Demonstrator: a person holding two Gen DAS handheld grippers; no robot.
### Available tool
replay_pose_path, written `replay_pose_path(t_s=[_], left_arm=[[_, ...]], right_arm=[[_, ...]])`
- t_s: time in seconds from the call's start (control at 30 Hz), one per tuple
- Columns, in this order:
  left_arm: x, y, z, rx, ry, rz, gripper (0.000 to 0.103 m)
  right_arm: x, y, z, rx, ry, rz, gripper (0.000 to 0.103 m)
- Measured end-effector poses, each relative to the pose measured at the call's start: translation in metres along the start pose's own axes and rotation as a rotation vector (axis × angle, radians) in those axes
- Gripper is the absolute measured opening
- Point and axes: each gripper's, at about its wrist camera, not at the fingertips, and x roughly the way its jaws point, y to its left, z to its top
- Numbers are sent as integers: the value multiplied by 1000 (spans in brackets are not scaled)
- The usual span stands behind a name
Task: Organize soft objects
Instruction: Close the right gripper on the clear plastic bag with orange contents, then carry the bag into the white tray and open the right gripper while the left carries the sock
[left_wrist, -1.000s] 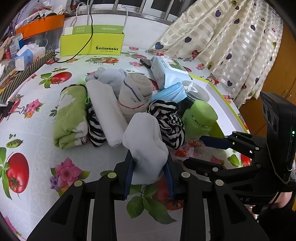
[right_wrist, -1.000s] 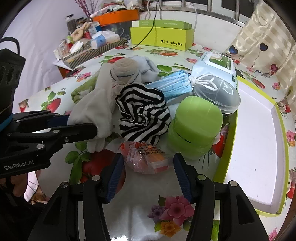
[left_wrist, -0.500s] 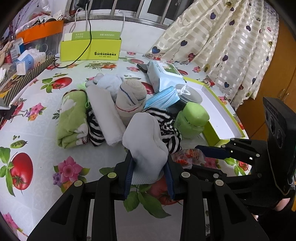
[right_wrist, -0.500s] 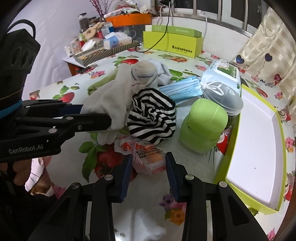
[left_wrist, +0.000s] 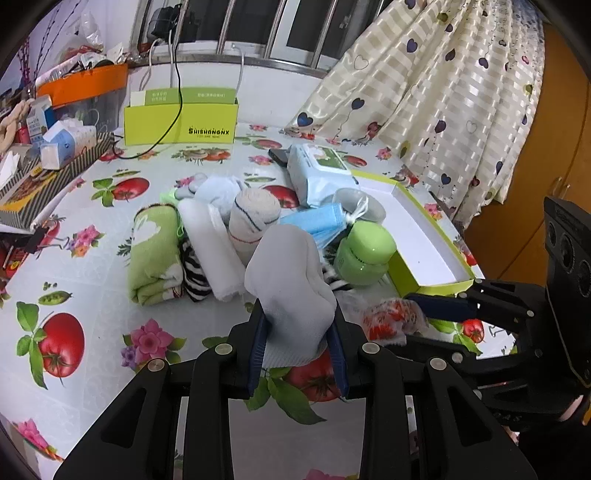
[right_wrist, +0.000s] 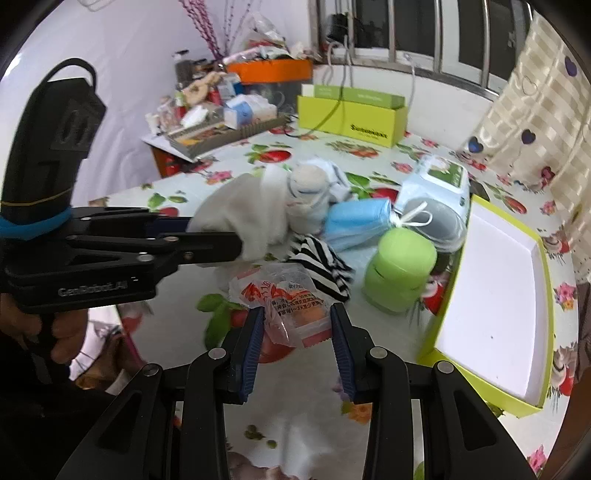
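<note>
Black left tool (left_wrist: 297, 334) tilts down, gripping sock (left_wrist: 290, 280).

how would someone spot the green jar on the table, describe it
Find the shallow lime-edged white tray at the right side of the fruit-print tablecloth. The squat glossy light-green plastic jar stands against its left wall, beside the striped cloth. It is the only smooth, hard, rounded thing among soft fabrics.

Each wrist camera looks down along its own jaws, close above the tablecloth (left_wrist: 92, 258). Both views share the green jar (left_wrist: 364, 254), white tray (right_wrist: 495, 288), and each other's gripper.
</note>
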Motion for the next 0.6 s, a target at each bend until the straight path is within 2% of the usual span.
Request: replay_pose_path(t_s=[0.3,0.6], left_arm=[[-8,-3,10,13,-32,14,32],[0,-27,27,74,-44,-14,32]], right_arm=[[-16,-2,6,11,-62,4,35],[-31,-30,4,74,-116,-41,35]])
